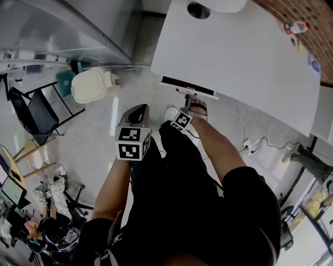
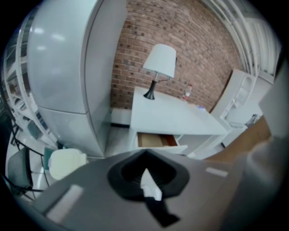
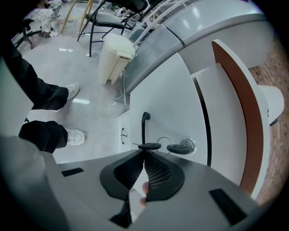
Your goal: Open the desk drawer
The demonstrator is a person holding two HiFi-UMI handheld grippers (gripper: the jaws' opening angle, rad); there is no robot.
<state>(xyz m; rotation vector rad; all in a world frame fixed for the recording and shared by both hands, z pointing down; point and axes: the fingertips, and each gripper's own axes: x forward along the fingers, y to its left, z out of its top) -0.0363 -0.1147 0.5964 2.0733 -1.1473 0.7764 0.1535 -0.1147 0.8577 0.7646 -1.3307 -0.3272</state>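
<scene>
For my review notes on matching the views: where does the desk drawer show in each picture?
Head view: drawer upper centre, under the desk's near edge.
Left gripper view: drawer at centre, partly open, wooden inside showing.
Right gripper view: drawer front fills the middle, with its handle just above the jaws.
Shared landmark: the white bin on the floor.

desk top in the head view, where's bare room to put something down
Most of the desk top is bare: a wide white stretch runs from the drawer edge across to the bottle at the picture's right. It is crowded only round the lamp at the far end, and at the front where the right gripper sits.
</scene>
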